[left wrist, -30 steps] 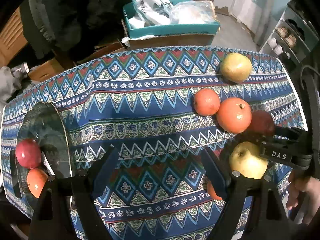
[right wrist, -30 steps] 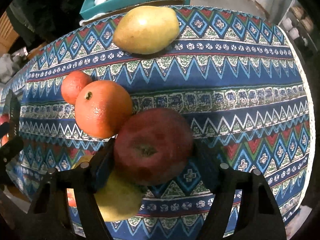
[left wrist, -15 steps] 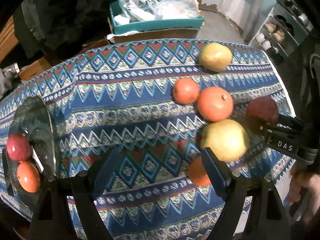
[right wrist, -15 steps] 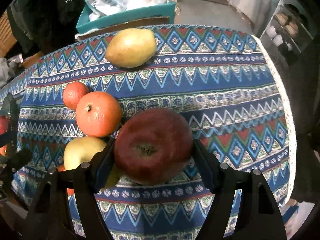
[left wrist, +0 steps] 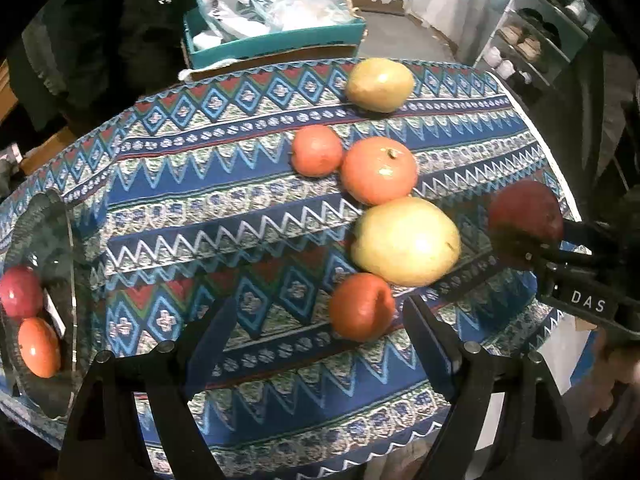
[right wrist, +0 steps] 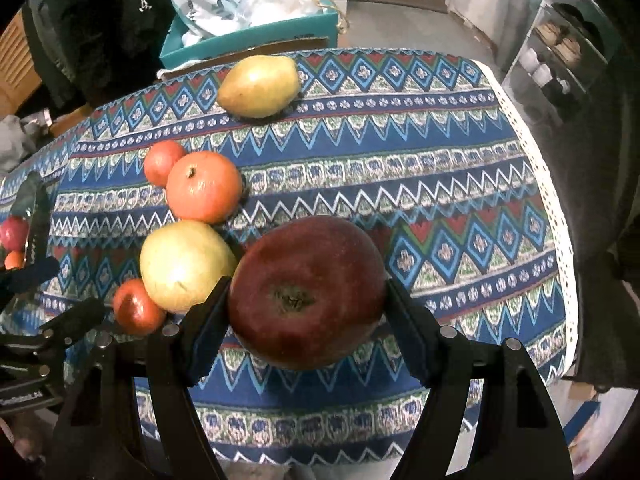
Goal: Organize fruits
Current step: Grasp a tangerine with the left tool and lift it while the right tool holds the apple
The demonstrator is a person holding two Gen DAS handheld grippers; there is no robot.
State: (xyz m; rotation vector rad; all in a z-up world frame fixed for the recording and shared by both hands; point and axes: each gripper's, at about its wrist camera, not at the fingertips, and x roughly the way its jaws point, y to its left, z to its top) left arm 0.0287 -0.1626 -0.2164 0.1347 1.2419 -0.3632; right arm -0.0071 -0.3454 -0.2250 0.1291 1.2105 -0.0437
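**Red apple clamped in the right gripper above the patterned cloth**

The dark red apple (right wrist: 306,292) sits stem-end toward the camera, pinched between the two fingers of the right gripper (right wrist: 307,312), whose jaws press on both of its sides. It appears raised off the blue patterned tablecloth (right wrist: 420,168), near the table's front right part.

Just to its left lies a yellow-green apple (right wrist: 182,266), touching a large orange (right wrist: 204,186) behind it and a small red-orange fruit (right wrist: 136,306) in front. A smaller orange fruit (right wrist: 164,162) rests against the large orange. A yellow pear (right wrist: 260,86) lies well apart near the far edge.

The left gripper (left wrist: 316,336) has its jaws apart with nothing between them, just beside the small red-orange fruit. At the far left, a glass plate (left wrist: 52,236) holds a red fruit (left wrist: 20,290) and an orange one (left wrist: 38,346), touching. Behind the table stands a teal box (left wrist: 276,42) filled with bags.
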